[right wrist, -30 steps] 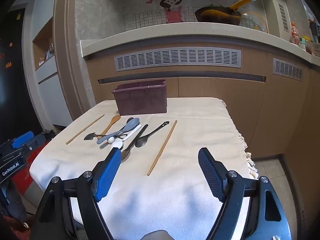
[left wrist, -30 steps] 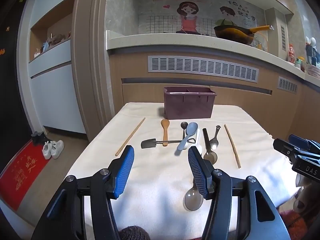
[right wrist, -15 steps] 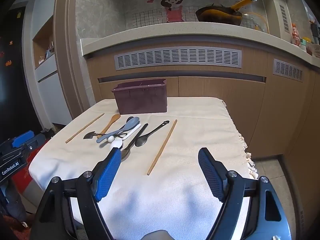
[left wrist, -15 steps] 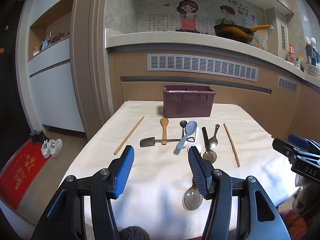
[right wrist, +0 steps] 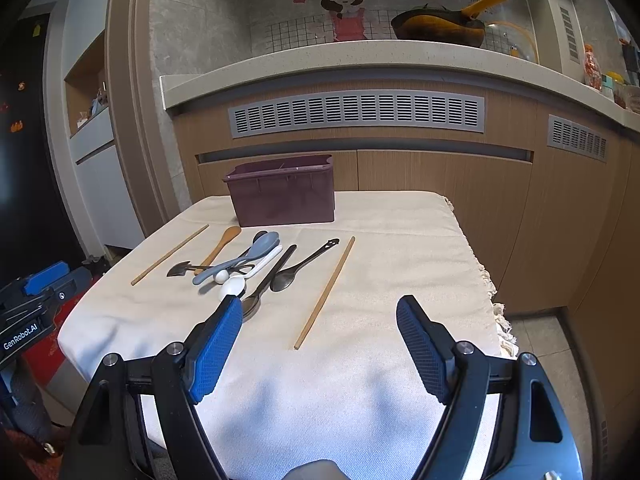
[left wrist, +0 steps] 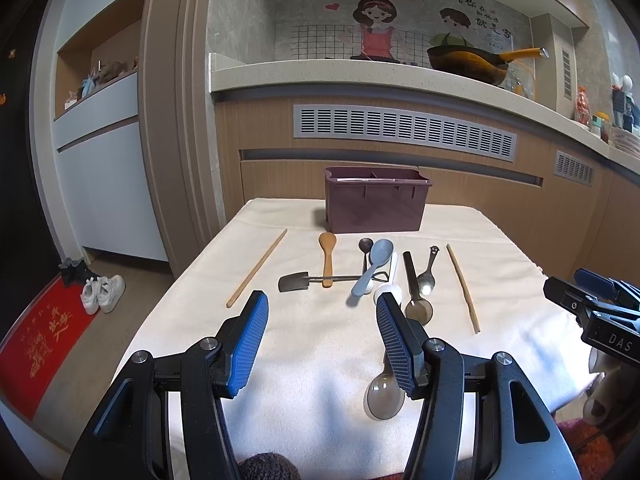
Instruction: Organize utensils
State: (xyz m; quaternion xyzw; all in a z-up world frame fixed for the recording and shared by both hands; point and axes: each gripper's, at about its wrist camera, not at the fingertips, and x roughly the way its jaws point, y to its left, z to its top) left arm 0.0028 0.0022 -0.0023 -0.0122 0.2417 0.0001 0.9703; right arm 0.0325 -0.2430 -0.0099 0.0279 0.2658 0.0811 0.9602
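Observation:
A purple utensil caddy stands at the far side of the cloth-covered table. In front of it lie two wooden chopsticks, a wooden spoon, a small metal shovel spoon, a grey-blue spoon, a white spoon, dark spoons and a clear spoon near the front. My left gripper is open and empty above the near table edge. My right gripper is open and empty, short of the right chopstick.
A counter with a wok runs behind the table. White shoes and a red mat lie on the floor at the left. The cloth's fringed right edge overhangs the table.
Both grippers have drifted slightly back and up, still open. The utensils have not moved.

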